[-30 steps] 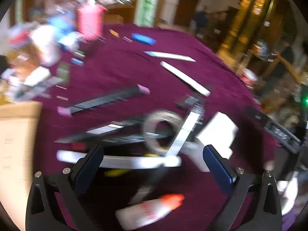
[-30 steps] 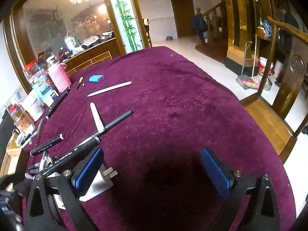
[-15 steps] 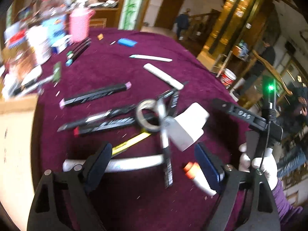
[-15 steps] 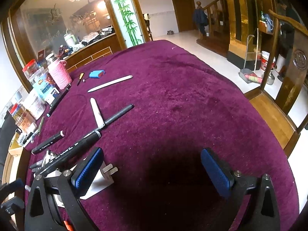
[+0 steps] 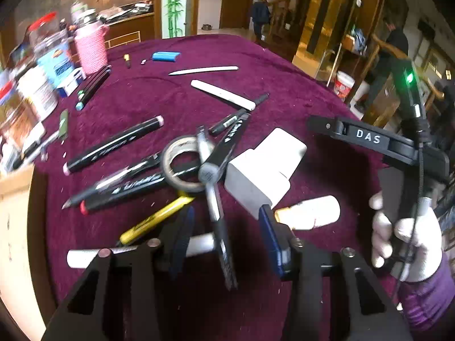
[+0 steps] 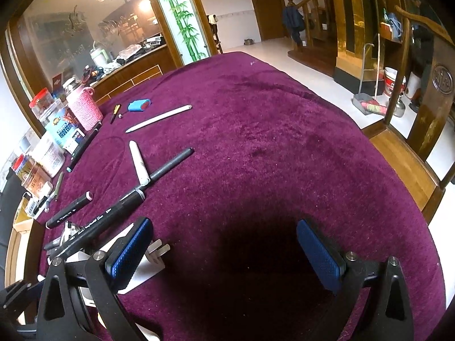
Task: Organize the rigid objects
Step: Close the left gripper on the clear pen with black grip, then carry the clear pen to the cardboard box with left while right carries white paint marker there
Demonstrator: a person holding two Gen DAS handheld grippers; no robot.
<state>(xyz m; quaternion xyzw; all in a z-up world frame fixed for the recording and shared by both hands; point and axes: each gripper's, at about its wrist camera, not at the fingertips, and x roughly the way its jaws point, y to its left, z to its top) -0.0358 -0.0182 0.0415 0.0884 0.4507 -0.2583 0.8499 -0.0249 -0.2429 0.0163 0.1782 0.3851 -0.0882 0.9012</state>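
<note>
In the left wrist view a heap of markers lies on the purple tablecloth (image 5: 159, 96), with a tape roll (image 5: 184, 164), a white plug adapter (image 5: 267, 167), a yellow pen (image 5: 156, 218) and a white glue bottle (image 5: 310, 211). My left gripper (image 5: 226, 240) hangs low over the heap, its jaws half closed around a black and silver marker (image 5: 219, 221) without touching it. My right gripper (image 6: 227, 250) is open and empty above bare cloth; it shows from the side in the left wrist view (image 5: 369, 142).
A pink knitted bottle (image 6: 85, 108), jars and boxes (image 6: 48, 142) line the table's left edge. A blue case (image 6: 138, 105), two white sticks (image 6: 159, 118) and more markers (image 6: 69, 211) lie on the cloth. A wooden chair (image 6: 426, 130) stands at the right.
My left gripper dropped lower over the heap and its jaws narrowed around the black and silver marker. The right gripper barely moved.
</note>
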